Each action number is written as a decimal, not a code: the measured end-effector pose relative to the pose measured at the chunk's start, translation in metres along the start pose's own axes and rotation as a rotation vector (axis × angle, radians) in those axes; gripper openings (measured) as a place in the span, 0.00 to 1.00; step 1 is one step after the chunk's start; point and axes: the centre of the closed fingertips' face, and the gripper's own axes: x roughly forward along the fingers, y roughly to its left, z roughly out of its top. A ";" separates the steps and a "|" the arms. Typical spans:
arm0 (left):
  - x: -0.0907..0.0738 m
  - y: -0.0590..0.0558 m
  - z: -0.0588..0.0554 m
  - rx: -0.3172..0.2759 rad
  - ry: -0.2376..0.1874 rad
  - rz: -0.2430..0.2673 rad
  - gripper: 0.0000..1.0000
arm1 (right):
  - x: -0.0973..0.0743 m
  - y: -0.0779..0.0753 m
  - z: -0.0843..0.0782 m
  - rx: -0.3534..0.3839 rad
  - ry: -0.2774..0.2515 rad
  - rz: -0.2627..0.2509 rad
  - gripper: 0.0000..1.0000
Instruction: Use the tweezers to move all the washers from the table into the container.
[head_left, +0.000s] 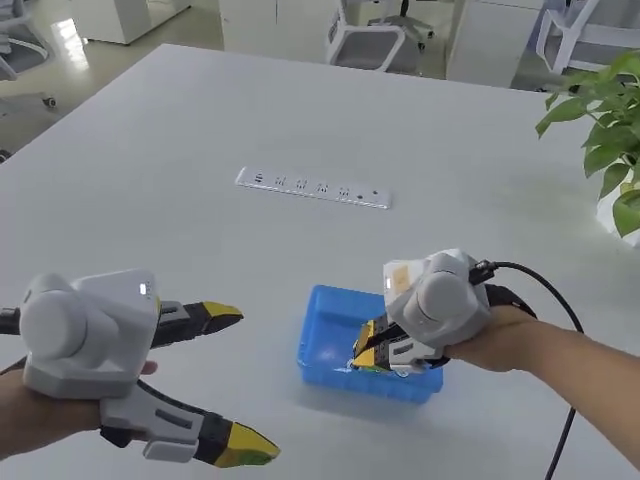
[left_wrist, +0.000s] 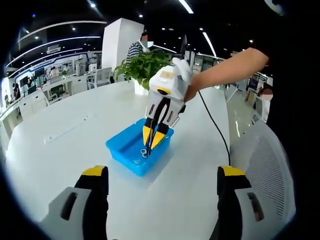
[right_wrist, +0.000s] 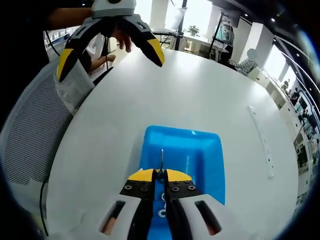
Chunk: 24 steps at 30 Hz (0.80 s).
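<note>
My right gripper (head_left: 368, 350) (right_wrist: 160, 172) points down into the blue container (head_left: 325, 345) (right_wrist: 200, 150), shut on thin metal tweezers (right_wrist: 161, 157). In the left gripper view the tweezers (left_wrist: 148, 146) reach from the right gripper (left_wrist: 150, 136) to the floor of the container (left_wrist: 127, 147), with a small ring-like washer (left_wrist: 144, 152) at their tips. Two small rings lie in the container below the right jaws; I cannot tell if they are washers. My left gripper (head_left: 258, 385) (left_wrist: 161, 172) (right_wrist: 110, 67) hovers open and empty, left of the container.
A white power strip (head_left: 312, 188) (right_wrist: 262, 140) lies on the white table (head_left: 200, 150) beyond the container. A potted plant (head_left: 605, 110) (left_wrist: 142, 67) stands at the right edge. A mesh chair (right_wrist: 35, 135) is near the table's edge. Office chairs and people are in the background.
</note>
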 end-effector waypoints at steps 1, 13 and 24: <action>0.000 0.000 0.000 0.000 0.000 0.000 0.96 | 0.000 0.000 0.000 -0.004 0.000 0.000 0.07; 0.000 -0.006 0.004 0.000 0.001 -0.005 0.92 | -0.002 0.001 0.000 -0.022 0.015 -0.002 0.07; 0.000 -0.007 0.006 -0.001 -0.001 -0.008 0.91 | -0.002 0.001 -0.002 -0.020 0.020 -0.003 0.08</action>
